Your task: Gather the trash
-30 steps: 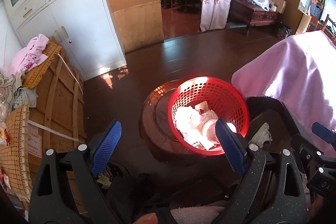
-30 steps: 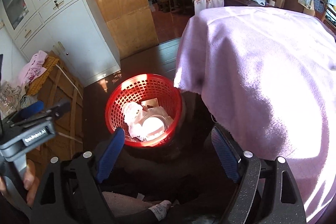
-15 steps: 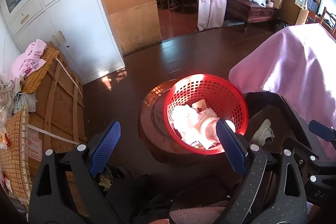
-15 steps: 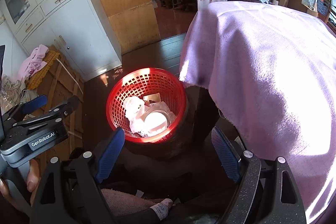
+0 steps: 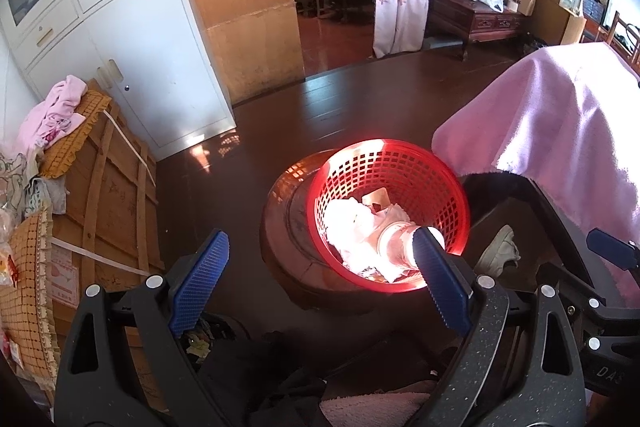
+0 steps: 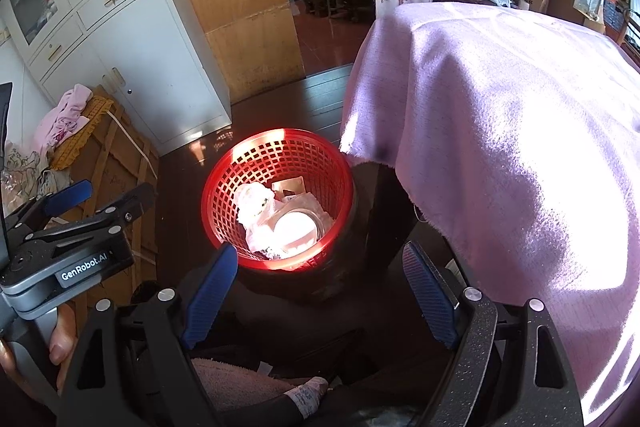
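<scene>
A red mesh basket sits on a round dark wooden stool; it also shows in the right wrist view. Inside lie crumpled white paper and a clear plastic cup on its side. My left gripper is open and empty, held above and short of the basket. My right gripper is open and empty, just short of the basket's near rim. The left gripper's body shows at the left of the right wrist view.
A table under a pink cloth stands right of the basket. A wooden crate with cushions and clothes is at the left, white cabinets behind it. A shoe lies on the dark floor under the table.
Both grippers have drifted slightly, so the basket sits a little higher in both views. Both stay open and empty. The basket's contents have not moved.
</scene>
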Demonstrator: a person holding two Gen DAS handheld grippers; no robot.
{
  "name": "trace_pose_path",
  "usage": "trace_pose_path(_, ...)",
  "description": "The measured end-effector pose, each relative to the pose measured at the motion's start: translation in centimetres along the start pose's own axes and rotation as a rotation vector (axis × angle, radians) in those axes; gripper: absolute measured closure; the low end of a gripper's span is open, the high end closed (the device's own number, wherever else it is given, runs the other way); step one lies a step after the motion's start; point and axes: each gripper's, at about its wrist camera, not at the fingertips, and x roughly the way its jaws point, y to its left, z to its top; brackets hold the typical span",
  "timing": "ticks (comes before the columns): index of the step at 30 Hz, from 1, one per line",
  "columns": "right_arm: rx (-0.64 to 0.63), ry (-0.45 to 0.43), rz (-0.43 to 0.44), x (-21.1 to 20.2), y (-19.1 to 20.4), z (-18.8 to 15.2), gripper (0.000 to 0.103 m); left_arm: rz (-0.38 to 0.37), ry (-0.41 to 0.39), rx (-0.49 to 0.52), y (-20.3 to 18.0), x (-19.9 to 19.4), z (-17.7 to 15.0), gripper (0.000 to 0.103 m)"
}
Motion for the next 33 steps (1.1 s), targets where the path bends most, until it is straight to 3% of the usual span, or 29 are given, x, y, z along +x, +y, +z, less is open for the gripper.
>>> trace_pose_path(33,-0.002,0.000,0.002,0.02,0.07,-0.10,0.020,0.002,-0.002,0.016,-0.46,-0.11,0.04,0.013)
